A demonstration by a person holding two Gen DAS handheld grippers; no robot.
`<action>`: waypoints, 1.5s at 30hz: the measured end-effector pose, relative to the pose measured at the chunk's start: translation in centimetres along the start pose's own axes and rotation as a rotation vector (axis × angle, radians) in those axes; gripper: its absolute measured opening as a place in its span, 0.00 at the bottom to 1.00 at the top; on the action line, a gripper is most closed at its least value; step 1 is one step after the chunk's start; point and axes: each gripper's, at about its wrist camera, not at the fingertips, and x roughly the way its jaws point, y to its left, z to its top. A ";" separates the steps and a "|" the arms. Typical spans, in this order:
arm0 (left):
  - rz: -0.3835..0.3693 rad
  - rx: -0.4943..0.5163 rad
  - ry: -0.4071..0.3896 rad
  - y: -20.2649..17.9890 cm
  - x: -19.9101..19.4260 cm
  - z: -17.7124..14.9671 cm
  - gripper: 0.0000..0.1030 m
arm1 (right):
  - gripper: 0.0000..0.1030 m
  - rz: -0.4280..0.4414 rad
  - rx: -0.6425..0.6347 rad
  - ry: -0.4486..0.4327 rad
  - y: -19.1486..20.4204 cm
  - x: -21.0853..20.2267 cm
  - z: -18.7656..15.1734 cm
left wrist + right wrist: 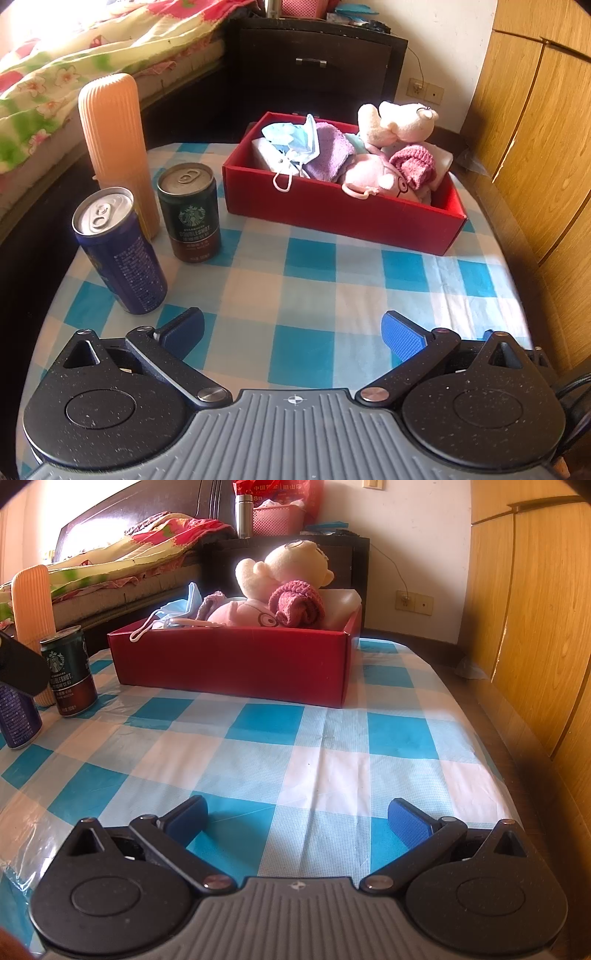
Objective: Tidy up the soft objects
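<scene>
Looks basically done to me: every soft thing I can spot, the plush toy (402,123), pink knit (412,164), purple cloth (330,151) and face mask (295,142), sits inside the red box (332,214). Left of the box only cans (190,212) remain. Left gripper (293,334) and right gripper (297,818) are both spread wide, empty, near the box.

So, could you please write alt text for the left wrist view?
A red box full of soft things, among them a plush toy and a face mask, stands on a blue checked tablecloth. Left of it stand two cans and a ribbed orange bottle. The left gripper is open and empty.
</scene>
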 end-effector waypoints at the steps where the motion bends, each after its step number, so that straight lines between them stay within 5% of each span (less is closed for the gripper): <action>1: -0.017 -0.009 0.003 0.1 -0.2 0.1 0.95 | 0.82 0.000 0.000 0.000 0.0 0.0 0.0; 9: -0.034 -0.042 -0.025 0.1 -1.7 1.4 0.95 | 0.82 0.000 0.000 0.000 0.0 0.0 0.0; 26: 0.100 0.135 0.138 0.9 6.3 -0.1 0.95 | 0.82 0.000 0.000 0.001 0.0 0.0 0.0; 33: 0.057 0.100 0.204 1.8 7.7 -0.5 0.95 | 0.82 0.001 0.001 0.005 0.0 0.0 0.1; 45: 0.045 0.090 0.167 1.5 6.6 -0.5 0.95 | 0.82 0.000 0.002 -0.001 0.1 0.0 -0.1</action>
